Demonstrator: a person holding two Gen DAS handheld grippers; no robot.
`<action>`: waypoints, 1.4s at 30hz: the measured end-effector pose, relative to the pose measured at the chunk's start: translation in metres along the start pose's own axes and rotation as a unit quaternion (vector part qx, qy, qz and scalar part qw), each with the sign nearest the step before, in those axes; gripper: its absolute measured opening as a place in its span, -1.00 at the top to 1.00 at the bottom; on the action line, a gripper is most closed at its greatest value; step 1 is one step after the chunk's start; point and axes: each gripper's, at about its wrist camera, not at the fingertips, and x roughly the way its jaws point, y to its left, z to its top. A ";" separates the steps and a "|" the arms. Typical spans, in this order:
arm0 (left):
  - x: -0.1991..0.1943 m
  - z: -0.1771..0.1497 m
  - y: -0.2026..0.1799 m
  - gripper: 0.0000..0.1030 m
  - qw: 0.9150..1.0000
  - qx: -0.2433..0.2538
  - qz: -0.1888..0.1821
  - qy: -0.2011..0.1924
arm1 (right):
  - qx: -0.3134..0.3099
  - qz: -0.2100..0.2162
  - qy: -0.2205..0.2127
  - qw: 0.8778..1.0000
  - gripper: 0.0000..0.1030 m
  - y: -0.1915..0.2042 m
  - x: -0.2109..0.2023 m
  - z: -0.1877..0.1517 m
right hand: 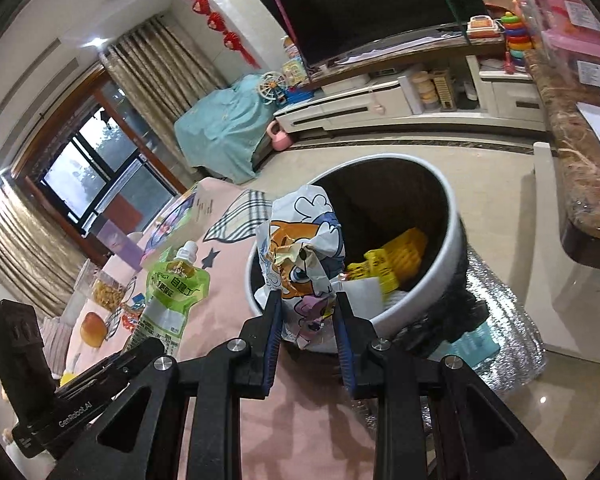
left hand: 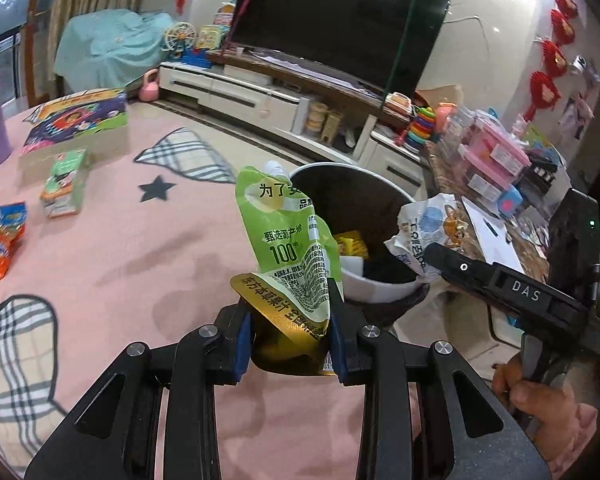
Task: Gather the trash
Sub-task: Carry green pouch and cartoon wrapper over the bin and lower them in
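Left wrist view: the left gripper (left hand: 290, 344) is clamped on the gold-edged base of a crumpled green juice pouch (left hand: 290, 236), which stands up between the blue pads at the near rim of the round trash bin (left hand: 380, 292). At right, the right gripper (left hand: 430, 254), carried in a person's hand (left hand: 540, 400), holds a white cartoon wrapper (left hand: 424, 220) at the bin's right edge. On the pink cloth of the table (left hand: 140, 260) lie an orange snack packet (left hand: 0, 240), a small green carton (left hand: 66, 188) and a colourful box (left hand: 76, 120).

Right wrist view: the right gripper (right hand: 306, 340) is closed on the lower part of the cartoon wrapper (right hand: 304, 256), held over the near rim of the bin (right hand: 428, 280). Yellow packaging (right hand: 396, 260) lies inside the bin. The green pouch (right hand: 172, 300) is at left, beside the bin.
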 end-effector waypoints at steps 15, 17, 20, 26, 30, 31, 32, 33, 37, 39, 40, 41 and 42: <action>0.025 0.014 -0.025 0.43 1.000 0.021 -0.010 0.013 | 0.007 -0.014 -0.002 1.000 0.51 -0.021 0.002 0.017; 0.027 0.016 -0.027 0.43 1.000 0.023 -0.009 0.014 | 0.007 -0.014 0.000 1.000 0.51 -0.023 0.004 0.019; 0.030 0.018 -0.030 0.43 1.000 0.025 -0.010 0.015 | 0.007 -0.015 0.000 1.000 0.51 -0.025 0.005 0.020; 0.036 0.022 -0.038 0.43 0.999 0.033 -0.011 0.017 | 0.007 -0.017 0.002 1.000 0.51 -0.027 0.008 0.023; 0.041 0.025 -0.044 0.43 0.999 0.039 -0.009 0.021 | 0.005 -0.020 0.004 1.000 0.50 -0.028 0.010 0.025; 0.042 0.025 -0.045 0.43 0.999 0.040 -0.009 0.021 | 0.005 -0.020 0.005 1.000 0.50 -0.028 0.010 0.026; 0.043 0.026 -0.045 0.43 0.999 0.041 -0.008 0.021 | 0.004 -0.021 0.005 1.000 0.50 -0.028 0.010 0.026; 0.043 0.027 -0.046 0.43 0.999 0.041 -0.008 0.022 | 0.003 -0.021 0.005 1.000 0.51 -0.027 0.010 0.027; 0.046 0.029 -0.048 0.43 0.999 0.044 -0.007 0.024 | 0.000 -0.024 0.006 1.000 0.51 -0.026 0.011 0.029; 0.048 0.030 -0.050 0.43 0.999 0.046 -0.007 0.025 | 0.000 -0.025 0.008 1.000 0.51 -0.027 0.013 0.031; 0.049 0.030 -0.050 0.43 0.999 0.047 -0.007 0.025 | -0.001 -0.025 0.009 1.000 0.51 -0.027 0.014 0.031; 0.051 0.031 -0.050 0.43 0.999 0.047 -0.007 0.026 | -0.002 -0.026 0.010 1.000 0.51 -0.027 0.014 0.031; 0.051 0.032 -0.051 0.43 0.999 0.046 -0.008 0.027 | -0.002 -0.027 0.013 1.000 0.51 -0.027 0.016 0.032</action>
